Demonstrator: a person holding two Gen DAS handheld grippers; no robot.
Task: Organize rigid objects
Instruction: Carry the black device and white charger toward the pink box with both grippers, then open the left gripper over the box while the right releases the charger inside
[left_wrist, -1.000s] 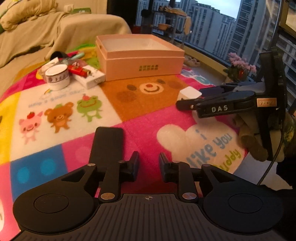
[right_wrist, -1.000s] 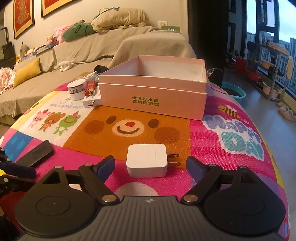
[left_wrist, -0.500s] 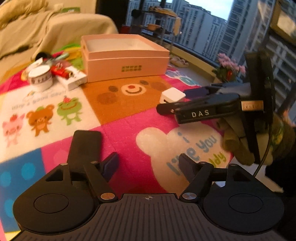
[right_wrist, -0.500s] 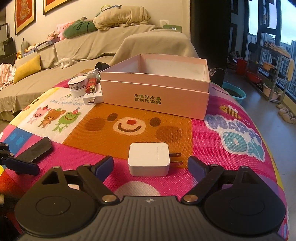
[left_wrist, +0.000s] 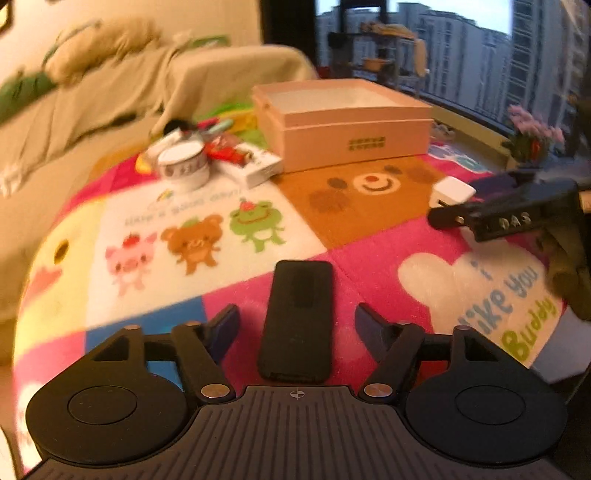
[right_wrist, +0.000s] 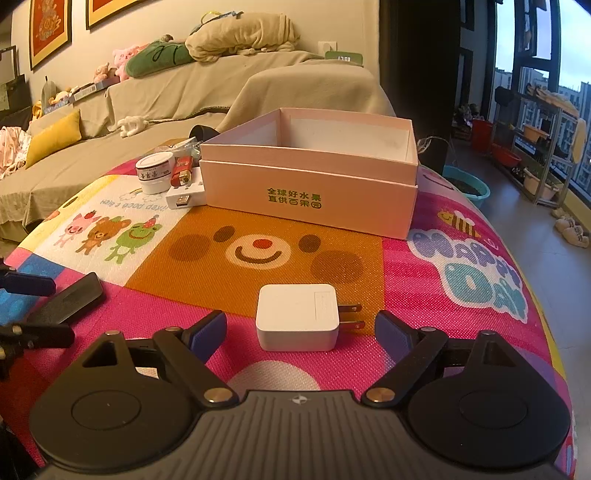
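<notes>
The black case (left_wrist: 298, 317) lies flat on the mat (left_wrist: 369, 266), its long axis running straight away from the left tongs (left_wrist: 295, 325), the near end by the tool body and the far end toward the cartoon animals. It sits between the two fingers (left_wrist: 225, 326), with a gap on each side; neither pad touches it. The left tongs are open and have just been narrowing, after a wider spread a moment before. They angle down at the mat.

The white charger (right_wrist: 297, 316) lies flat ahead of the right tongs (right_wrist: 300, 330), between the spread fingers (right_wrist: 207, 330) and clear of both. Its two prongs point to the right, so its axis runs across the tongs' line. The right tongs are open, tilted down toward the mat.

The pink box (right_wrist: 314, 184) stands open at the far side of the mat, past the bear's face. Just left of it are a white tin (right_wrist: 155, 173), a red lighter (right_wrist: 181, 174) and a white USB plug (right_wrist: 184, 195), close together.

In the left view the right tongs (left_wrist: 491, 218) reach in from the right beside the charger (left_wrist: 451, 192).
</notes>
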